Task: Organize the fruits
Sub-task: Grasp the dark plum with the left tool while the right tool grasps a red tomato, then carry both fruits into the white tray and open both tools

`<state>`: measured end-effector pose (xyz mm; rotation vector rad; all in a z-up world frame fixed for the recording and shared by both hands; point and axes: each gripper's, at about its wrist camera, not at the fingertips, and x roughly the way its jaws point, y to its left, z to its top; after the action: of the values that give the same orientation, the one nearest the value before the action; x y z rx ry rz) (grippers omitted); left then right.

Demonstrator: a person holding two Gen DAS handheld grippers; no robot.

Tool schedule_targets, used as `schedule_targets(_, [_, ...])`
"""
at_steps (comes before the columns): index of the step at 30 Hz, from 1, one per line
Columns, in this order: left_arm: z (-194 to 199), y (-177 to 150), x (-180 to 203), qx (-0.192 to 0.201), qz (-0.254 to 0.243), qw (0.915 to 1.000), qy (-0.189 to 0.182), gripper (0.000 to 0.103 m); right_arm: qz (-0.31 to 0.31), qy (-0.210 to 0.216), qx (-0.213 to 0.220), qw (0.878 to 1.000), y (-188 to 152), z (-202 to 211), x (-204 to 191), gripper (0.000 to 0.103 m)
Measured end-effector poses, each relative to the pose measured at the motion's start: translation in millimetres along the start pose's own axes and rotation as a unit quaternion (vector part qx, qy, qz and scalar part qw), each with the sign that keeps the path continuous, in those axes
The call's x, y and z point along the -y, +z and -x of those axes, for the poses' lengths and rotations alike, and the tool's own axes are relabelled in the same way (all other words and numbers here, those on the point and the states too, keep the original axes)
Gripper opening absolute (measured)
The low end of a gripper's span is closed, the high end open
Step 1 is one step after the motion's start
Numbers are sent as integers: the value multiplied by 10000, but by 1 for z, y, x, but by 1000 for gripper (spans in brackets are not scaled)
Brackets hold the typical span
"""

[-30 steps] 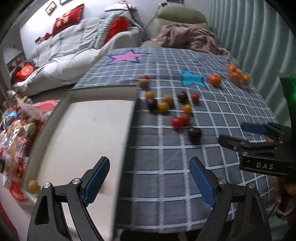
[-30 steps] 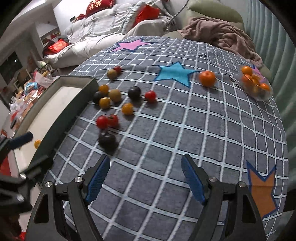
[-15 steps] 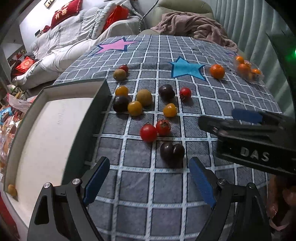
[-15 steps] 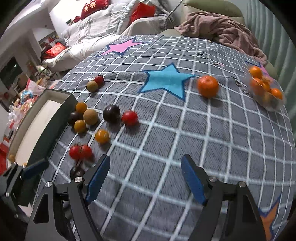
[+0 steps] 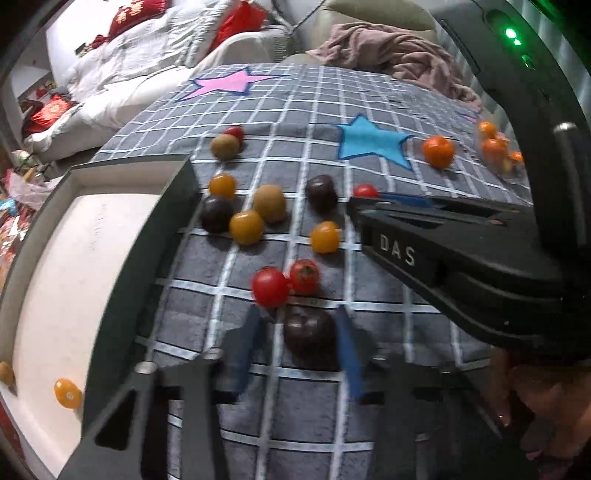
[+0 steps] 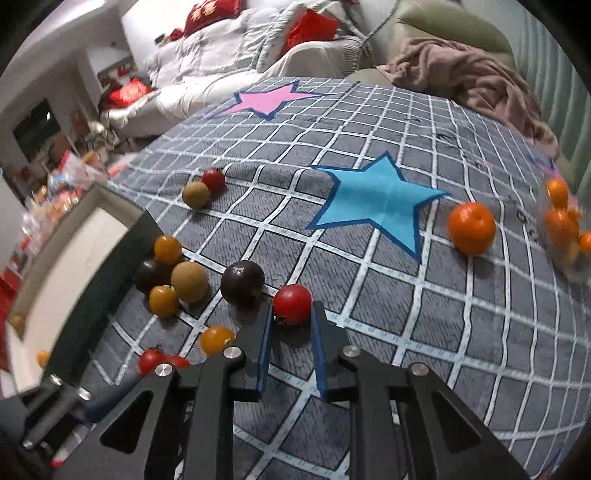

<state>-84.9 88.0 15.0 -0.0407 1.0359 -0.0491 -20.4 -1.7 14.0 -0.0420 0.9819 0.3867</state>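
My left gripper (image 5: 299, 343) has its jaws spread around a dark plum (image 5: 310, 341), not yet pinching; my right gripper (image 6: 291, 325) has narrowed about a red tomato (image 6: 292, 303), though I can't tell if the pads touch. Only a couple of small fruits lie in the tray (image 5: 122, 258) to the left of my jaws; about a dozen fruits wait on the cloth (image 6: 406, 332) ahead, so I judge the job barely begun.

Table cover: grey checked cloth (image 6: 424, 332) with pink and blue stars
Beyond the table: white sofa (image 6: 221, 62) with red cushions (image 6: 212, 13)
Chair: olive armchair (image 6: 454, 26) draped with a mauve blanket (image 6: 472, 70)
Right side: pale green pleated curtain (image 6: 546, 74)
Left edge: cluttered floor, blurred
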Motion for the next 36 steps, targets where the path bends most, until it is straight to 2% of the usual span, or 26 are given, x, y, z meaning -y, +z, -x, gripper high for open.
schedule_targets(5, [5, -5, -4, -9, 8, 9999, -172, 30, -426, 322, 11, 9986, -19, 21, 17, 21])
schedule_targets(12, [17, -12, -19, -21, 112, 9992, -379, 30, -612, 300, 18, 9977, -53, 45, 24, 21])
schedule_targets(20, [36, -19, -29, 61, 114, 9991, -401, 30, -636, 334, 37, 9974, -73, 65, 19, 21])
schedule_targets(29, [69, -21, -52, 327, 206, 9982, -459, 30, -417, 455, 141, 9980, -66, 87, -13, 21])
schedule_targets(36, [96, -27, -101, 649, 444, 9967, -186, 30, -76, 672, 191, 9975, -54, 92, -61, 21])
